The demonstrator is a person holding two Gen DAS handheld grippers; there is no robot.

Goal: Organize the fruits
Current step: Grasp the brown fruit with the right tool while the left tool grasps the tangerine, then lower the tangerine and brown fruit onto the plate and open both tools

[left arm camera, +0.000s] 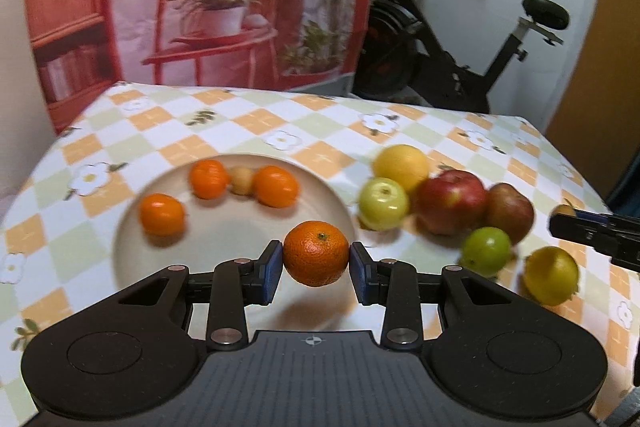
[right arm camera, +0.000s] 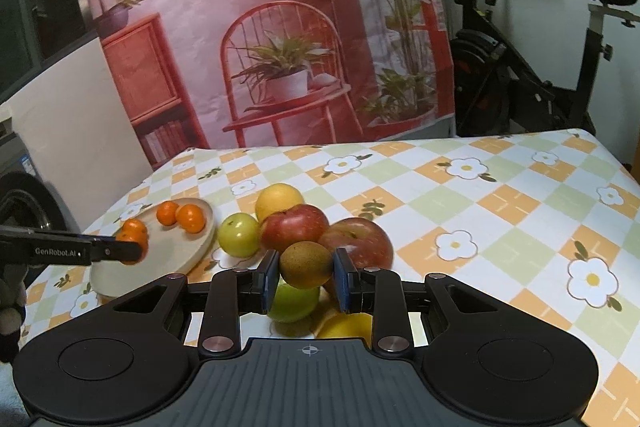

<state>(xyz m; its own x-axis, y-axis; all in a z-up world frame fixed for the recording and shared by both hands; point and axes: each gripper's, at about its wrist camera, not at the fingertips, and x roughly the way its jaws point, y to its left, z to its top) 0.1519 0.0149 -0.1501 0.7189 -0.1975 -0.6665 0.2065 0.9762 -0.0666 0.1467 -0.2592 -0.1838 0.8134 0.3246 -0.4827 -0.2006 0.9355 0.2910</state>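
My left gripper pinches a mandarin above the near rim of the plate; my right gripper clamps a brown kiwi over the loose pile beside it. The risk, as I judge it, is roundness — each fruit is held only at its sides by the pads, so a tilt or a hasty release could let it slip, bounce off the rim and roll across the cloth, or the kiwi could drop onto the pile and scatter it. Counting from near to far: two held fruits; on the cloth a yellow one, a green one, two red apples, a pale green apple, a yellow citrus. On the plate I count three mandarins and one small tan fruit.
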